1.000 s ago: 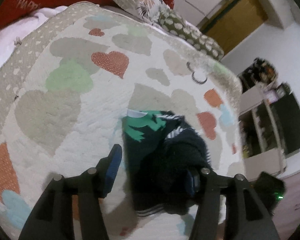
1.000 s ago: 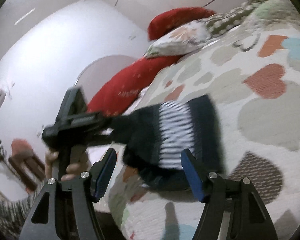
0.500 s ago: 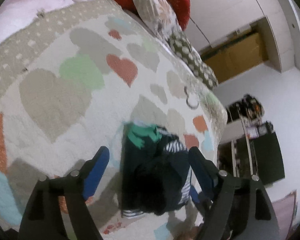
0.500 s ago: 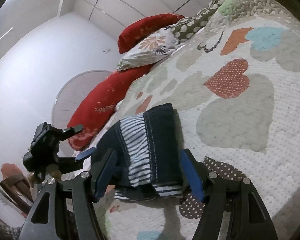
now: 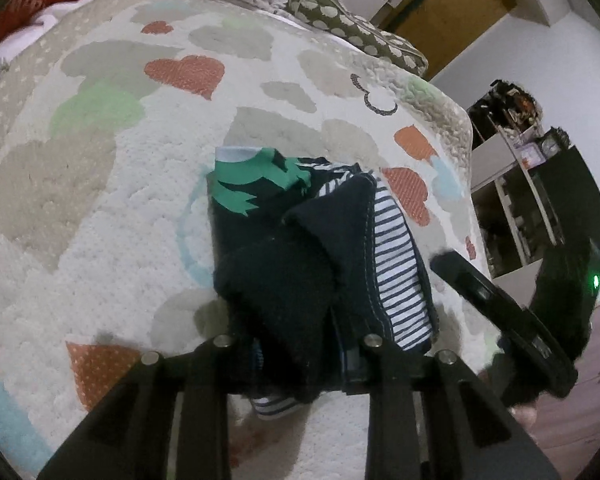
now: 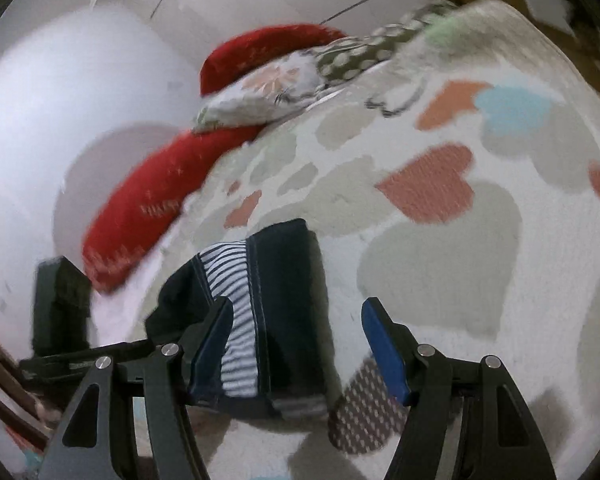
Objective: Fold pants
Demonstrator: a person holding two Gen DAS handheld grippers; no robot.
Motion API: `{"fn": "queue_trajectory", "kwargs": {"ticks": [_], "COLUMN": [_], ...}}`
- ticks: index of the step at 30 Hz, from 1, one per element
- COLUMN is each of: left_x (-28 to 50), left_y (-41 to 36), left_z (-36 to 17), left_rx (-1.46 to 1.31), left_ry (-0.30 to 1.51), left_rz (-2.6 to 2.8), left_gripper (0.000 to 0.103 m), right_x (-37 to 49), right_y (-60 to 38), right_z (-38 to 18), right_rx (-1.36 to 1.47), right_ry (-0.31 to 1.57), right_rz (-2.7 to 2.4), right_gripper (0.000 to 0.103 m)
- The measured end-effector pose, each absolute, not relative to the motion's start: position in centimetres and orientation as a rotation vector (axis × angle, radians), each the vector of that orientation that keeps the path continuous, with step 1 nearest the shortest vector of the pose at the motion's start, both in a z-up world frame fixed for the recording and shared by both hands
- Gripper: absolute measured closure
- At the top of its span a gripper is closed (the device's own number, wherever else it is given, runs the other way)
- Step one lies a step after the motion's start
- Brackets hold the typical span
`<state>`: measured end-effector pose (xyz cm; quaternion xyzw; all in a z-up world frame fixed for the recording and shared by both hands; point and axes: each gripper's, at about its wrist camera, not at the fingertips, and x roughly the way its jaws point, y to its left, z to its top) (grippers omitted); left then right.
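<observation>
Close up, the left gripper [image 5: 300, 344] has its jaws closing on a raised fold of dark navy cloth, which bunches up between the two black fingers and hides the pads. That fold belongs to the pants [image 5: 300, 236], a small dark navy pair lying folded in a compact bundle on the bedspread [image 5: 100, 240]. A panel of navy and white stripes runs along one side of the bundle, and a green print on the cloth shows at its far end.

Beside it, the right gripper [image 6: 296, 344] stands with its blue-padded jaws wide apart. Its left pad lies over the striped panel of the pants [image 6: 284, 300], while its right pad is clear of the cloth, above the bedspread [image 6: 440, 260]. It grips nothing.

Further out, the bedspread is white and textured, scattered with hearts in grey, orange-red, green and pale blue. Red cushions [image 6: 148, 204], a floral pillow [image 6: 260, 96] and a spotted olive pillow [image 5: 360, 36] lie along its far edge.
</observation>
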<state>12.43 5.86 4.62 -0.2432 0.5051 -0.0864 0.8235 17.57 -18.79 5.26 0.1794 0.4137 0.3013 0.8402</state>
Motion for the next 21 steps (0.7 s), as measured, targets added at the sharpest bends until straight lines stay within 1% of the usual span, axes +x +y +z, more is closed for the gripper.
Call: {"fn": "queue_trajectory", "kwargs": {"ticks": [2,5,7,8,9,12,19,21], "left_x": [12.5,12.8,13.0,13.0,13.2,13.3,13.6,14.6], "left_y": [6.2,6.4,6.8,6.8,6.7,6.0,3.7,2.9], "left_z": [4.2,3.7,3.6,3.6,3.8,4.3,5.7,5.6], "left_rx": [-0.529,-0.517,-0.528,-0.529,-0.52,-0.485,-0.432,-0.381], "left_ry": [1.08,1.09,1.095,1.095,1.094,1.086,1.066,1.081], "left_rz": [-0.193,-0.19,-0.202,-0.21,-0.214,-0.227,-0.276,-0.244], "left_gripper": [0.072,0.072,0.073,0.073,0.073,0.073,0.073,0.071], "right_x": [19.0,21.4,21.9,21.8,21.5,19.9,16.7,16.5], "right_y": [-16.9,-13.9,-13.0,-13.0,-13.1,-13.7,-16.9,-17.6], "right_z": [5.4,3.7,2.9,3.0,3.5,4.8,6.0,6.0], "right_rx": [0.311,0.272,0.342,0.369,0.387,0.393,0.462,0.46], "right_ry": [0.911,1.018,1.056,1.06,1.043,1.007,0.944,0.931], "right_rz": [0.644,0.662,0.726,0.743,0.743,0.738,0.661,0.634], "right_gripper": [0.032,0.032,0.058,0.067,0.073,0.077,0.077,0.076]}}
